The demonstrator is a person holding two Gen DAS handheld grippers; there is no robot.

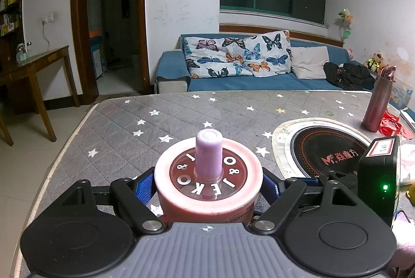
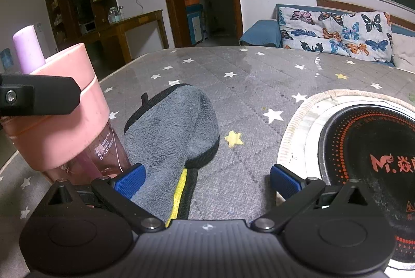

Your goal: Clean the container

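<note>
The left gripper (image 1: 207, 184) has its fingers clamped on the pink cup (image 1: 207, 189), upright on the counter (image 1: 124, 122). The right gripper (image 2: 207, 180) hangs over the grey cloth (image 2: 173, 127) just beside the cup, fingers spread wide and gripping nothing. To wipe well, close on the cloth's thick middle while the left keeps the cup steady. The cup's lid with its lilac spout (image 1: 208, 153) is on; what is inside cannot be told.

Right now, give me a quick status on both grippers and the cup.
Left gripper clamped on pink cup. Right gripper open, over grey cloth on table. Nothing blocking.
</note>
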